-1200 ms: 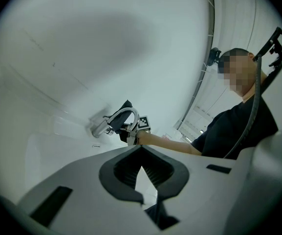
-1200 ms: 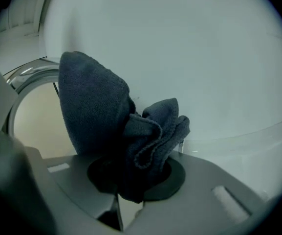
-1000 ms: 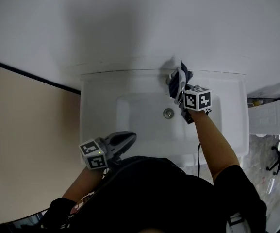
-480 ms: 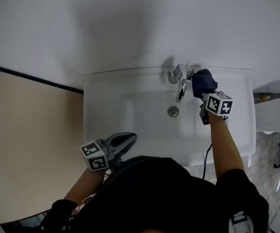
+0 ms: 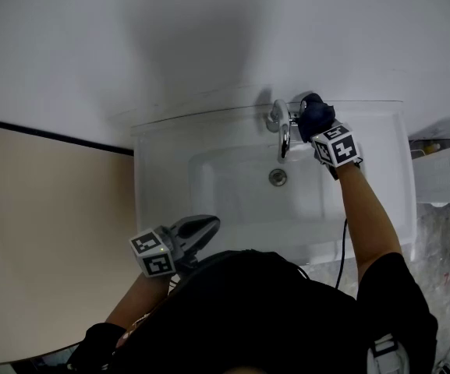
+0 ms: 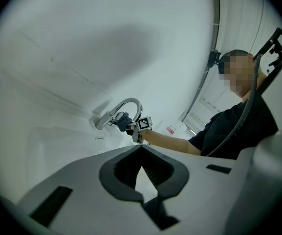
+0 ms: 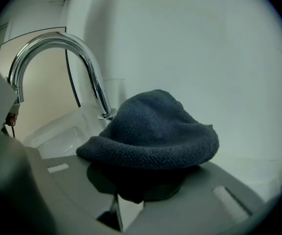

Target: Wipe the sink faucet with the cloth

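The chrome faucet (image 5: 281,127) stands at the back rim of the white sink (image 5: 162,178). My right gripper (image 5: 320,129) is shut on a bunched dark blue cloth (image 5: 315,115), which presses against the faucet's right side near its base. In the right gripper view the cloth (image 7: 153,129) covers the jaws, and the curved spout (image 7: 77,50) rises just to its left. My left gripper (image 5: 207,225) hangs at the sink's front edge, shut and holding nothing. In the left gripper view the faucet (image 6: 129,103) and the cloth (image 6: 123,120) show small and far off.
The drain (image 5: 278,177) lies in the basin below the spout. A plain white wall runs behind the sink. Left of it is a beige surface, and a white unit (image 5: 443,179) stands at the right. A black cable (image 5: 341,248) trails from my right arm.
My right gripper carried the cloth from the front of the spout round to its right side, then back toward the faucet's base. The left gripper stayed put.
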`<action>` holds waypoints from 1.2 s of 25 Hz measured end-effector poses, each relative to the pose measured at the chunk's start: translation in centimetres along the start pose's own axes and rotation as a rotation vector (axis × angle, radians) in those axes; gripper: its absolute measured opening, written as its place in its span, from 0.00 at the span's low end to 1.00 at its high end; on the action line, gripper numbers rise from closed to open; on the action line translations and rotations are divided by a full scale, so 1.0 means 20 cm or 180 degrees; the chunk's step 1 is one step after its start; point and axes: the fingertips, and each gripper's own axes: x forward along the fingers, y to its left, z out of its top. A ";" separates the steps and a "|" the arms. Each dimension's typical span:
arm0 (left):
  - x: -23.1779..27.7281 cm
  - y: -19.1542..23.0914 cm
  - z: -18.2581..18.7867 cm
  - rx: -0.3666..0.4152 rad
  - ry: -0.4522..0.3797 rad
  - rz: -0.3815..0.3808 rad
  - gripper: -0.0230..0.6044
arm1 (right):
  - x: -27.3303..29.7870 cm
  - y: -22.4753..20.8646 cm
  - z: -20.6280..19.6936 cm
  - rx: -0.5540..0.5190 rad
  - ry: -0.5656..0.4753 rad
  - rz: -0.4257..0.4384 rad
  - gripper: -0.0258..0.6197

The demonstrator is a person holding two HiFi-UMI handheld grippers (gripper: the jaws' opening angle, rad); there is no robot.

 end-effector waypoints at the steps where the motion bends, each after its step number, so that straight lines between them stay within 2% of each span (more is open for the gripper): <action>1: 0.01 0.00 0.00 0.0008 0.0012 -0.0004 0.03 | 0.01 0.00 -0.01 -0.0008 0.0044 0.0033 0.13; 4: 0.04 -0.02 0.00 0.0062 0.0035 -0.0006 0.03 | -0.01 0.02 -0.04 -0.0116 0.0169 0.0170 0.14; 7: 0.03 -0.03 0.01 0.0091 0.0026 0.0006 0.03 | -0.18 0.02 0.09 -0.0059 -0.0279 0.0072 0.14; 9: 0.01 -0.03 0.01 0.0079 0.0017 0.0028 0.03 | -0.28 0.06 0.25 -0.0332 -0.0588 -0.0060 0.14; 10: 0.01 -0.02 0.01 0.0069 0.0016 0.0040 0.03 | -0.28 0.10 0.31 -0.0556 -0.0619 -0.0083 0.14; 12: 0.01 -0.01 0.00 0.0055 0.0019 0.0061 0.03 | -0.19 0.15 0.34 -0.0946 -0.0409 -0.0088 0.14; 14: 0.01 0.00 -0.01 0.0048 0.0029 0.0081 0.03 | -0.09 0.14 0.27 -0.1099 -0.0064 -0.0118 0.14; 17: -0.01 0.01 -0.02 0.0034 0.0021 0.0102 0.03 | -0.03 0.08 0.16 -0.0953 0.0222 -0.0200 0.14; 20: -0.05 0.02 -0.02 0.0008 -0.0017 0.0138 0.03 | -0.03 -0.06 0.02 -0.0367 0.0257 -0.0314 0.14; 22: -0.07 0.03 -0.03 -0.0023 -0.0031 0.0157 0.03 | -0.05 -0.21 -0.11 0.0041 0.0315 -0.0499 0.14; 24: -0.07 0.04 -0.04 -0.0046 -0.0031 0.0158 0.03 | -0.09 -0.30 -0.21 0.0242 0.0345 -0.0566 0.14; 25: -0.07 0.04 -0.04 -0.0052 -0.0027 0.0152 0.03 | -0.11 -0.29 -0.22 0.0226 0.0317 -0.0532 0.14; 27: -0.06 0.04 -0.04 -0.0055 -0.0016 0.0139 0.03 | -0.17 -0.17 -0.16 -0.0024 0.0162 -0.0411 0.14; 30: -0.04 0.05 -0.03 -0.0039 0.0008 0.0121 0.03 | -0.24 0.05 0.07 -0.0516 -0.0221 -0.0280 0.14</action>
